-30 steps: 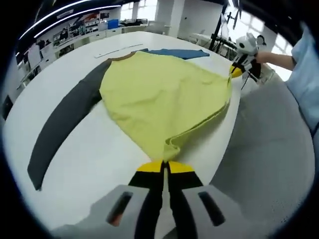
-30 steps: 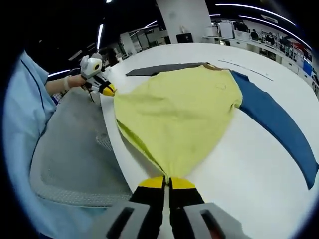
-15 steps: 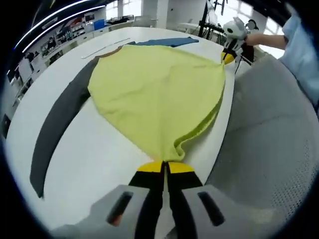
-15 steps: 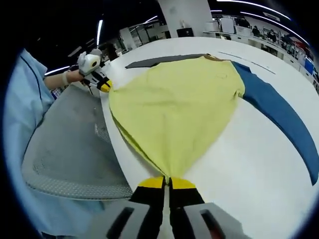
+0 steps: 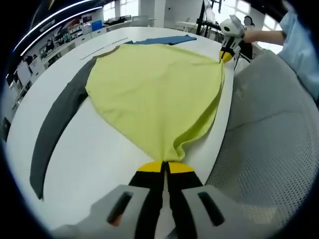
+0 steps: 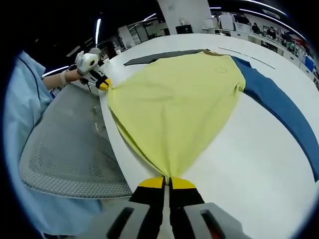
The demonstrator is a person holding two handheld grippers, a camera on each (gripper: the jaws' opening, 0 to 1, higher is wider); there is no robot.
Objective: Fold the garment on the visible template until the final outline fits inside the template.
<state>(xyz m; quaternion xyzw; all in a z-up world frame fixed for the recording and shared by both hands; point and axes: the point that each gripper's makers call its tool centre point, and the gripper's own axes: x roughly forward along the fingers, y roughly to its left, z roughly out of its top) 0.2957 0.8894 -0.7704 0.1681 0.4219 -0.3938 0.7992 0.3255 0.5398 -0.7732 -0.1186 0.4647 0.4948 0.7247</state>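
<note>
Pinching the garment's [image 5: 154, 84] hem corners, left gripper [image 5: 163, 168] and right gripper [image 6: 166, 183] clamped; lift evenly, carry forward, keeping fabric taut over the counter [image 5: 94, 149].

Grey mesh chair [image 6: 70, 149] beside white table [image 6: 239, 149], shelves [image 5: 55, 42] in bkgd.

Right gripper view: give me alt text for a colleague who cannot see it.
The right gripper, jaws shut, pinches a bottom corner of the yellow garment, which lies spread on the white table. The left gripper holds the other bottom corner at the table's edge. A blue sleeve and a grey sleeve lie flat, and a grey mesh chair stands beside the table.
</note>
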